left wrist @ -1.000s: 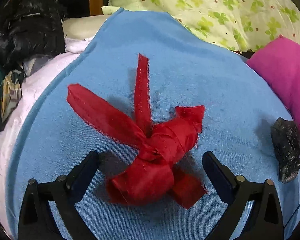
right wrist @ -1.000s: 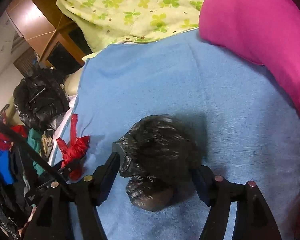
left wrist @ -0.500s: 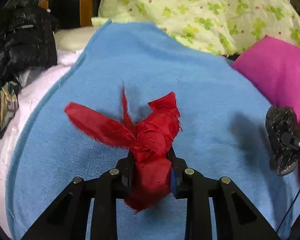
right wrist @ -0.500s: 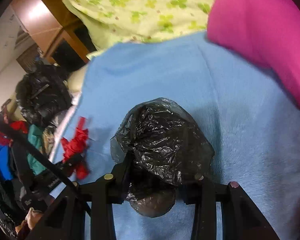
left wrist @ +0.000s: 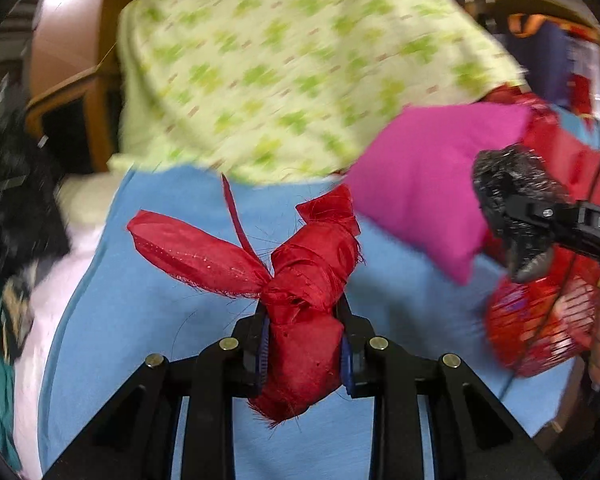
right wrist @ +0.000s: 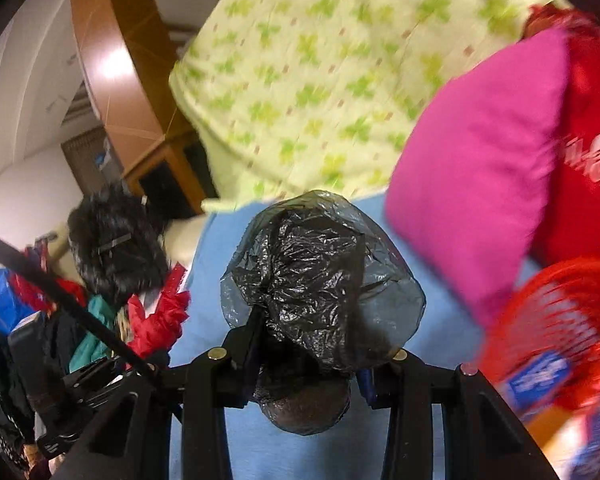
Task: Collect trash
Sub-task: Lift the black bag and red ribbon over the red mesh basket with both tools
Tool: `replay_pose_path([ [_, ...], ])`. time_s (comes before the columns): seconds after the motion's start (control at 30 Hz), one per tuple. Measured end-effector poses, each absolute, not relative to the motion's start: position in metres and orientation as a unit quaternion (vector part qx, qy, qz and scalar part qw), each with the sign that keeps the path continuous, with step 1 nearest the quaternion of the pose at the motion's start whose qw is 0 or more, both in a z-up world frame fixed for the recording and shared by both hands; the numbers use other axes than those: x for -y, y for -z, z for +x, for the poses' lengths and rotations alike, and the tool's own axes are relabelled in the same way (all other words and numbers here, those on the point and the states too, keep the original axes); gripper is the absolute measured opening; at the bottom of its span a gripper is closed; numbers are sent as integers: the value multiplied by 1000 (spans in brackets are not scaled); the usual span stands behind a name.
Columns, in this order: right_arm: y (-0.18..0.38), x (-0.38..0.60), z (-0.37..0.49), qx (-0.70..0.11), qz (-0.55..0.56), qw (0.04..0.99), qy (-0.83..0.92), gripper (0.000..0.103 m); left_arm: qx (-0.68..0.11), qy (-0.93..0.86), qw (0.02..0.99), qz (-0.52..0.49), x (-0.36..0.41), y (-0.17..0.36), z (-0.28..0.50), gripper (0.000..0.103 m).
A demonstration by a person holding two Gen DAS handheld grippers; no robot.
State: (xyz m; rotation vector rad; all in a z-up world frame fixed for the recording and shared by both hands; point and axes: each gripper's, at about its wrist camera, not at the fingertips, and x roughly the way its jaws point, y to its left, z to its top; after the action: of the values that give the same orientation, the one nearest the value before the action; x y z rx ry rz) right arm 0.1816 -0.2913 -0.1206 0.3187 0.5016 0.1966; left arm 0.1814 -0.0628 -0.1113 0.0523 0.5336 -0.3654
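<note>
Left wrist view: left gripper (left wrist: 304, 344) pinches red cloth knot (left wrist: 300, 320), lifted above blue blanket (left wrist: 148, 320) for carrying.
Right wrist view: right gripper (right wrist: 306, 364) clamps black plastic wad (right wrist: 320, 280), red mesh basket (right wrist: 560, 320) beside it, likely destination.

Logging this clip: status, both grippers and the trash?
Left gripper shut on red rag. Right gripper shut on black bag. Both lifted off blue sheet. Red basket at right; path unblocked.
</note>
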Motion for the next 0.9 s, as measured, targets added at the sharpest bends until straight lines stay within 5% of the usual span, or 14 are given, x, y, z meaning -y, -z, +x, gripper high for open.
replay_pose_path([
  [0.5,56,484,60,-147,236,960,34,42,-220,352,905,98,251,58,126,30],
  [0.9,75,521,54,-195,236,951,30,42,-242,342,898,133,303,78,121,30],
])
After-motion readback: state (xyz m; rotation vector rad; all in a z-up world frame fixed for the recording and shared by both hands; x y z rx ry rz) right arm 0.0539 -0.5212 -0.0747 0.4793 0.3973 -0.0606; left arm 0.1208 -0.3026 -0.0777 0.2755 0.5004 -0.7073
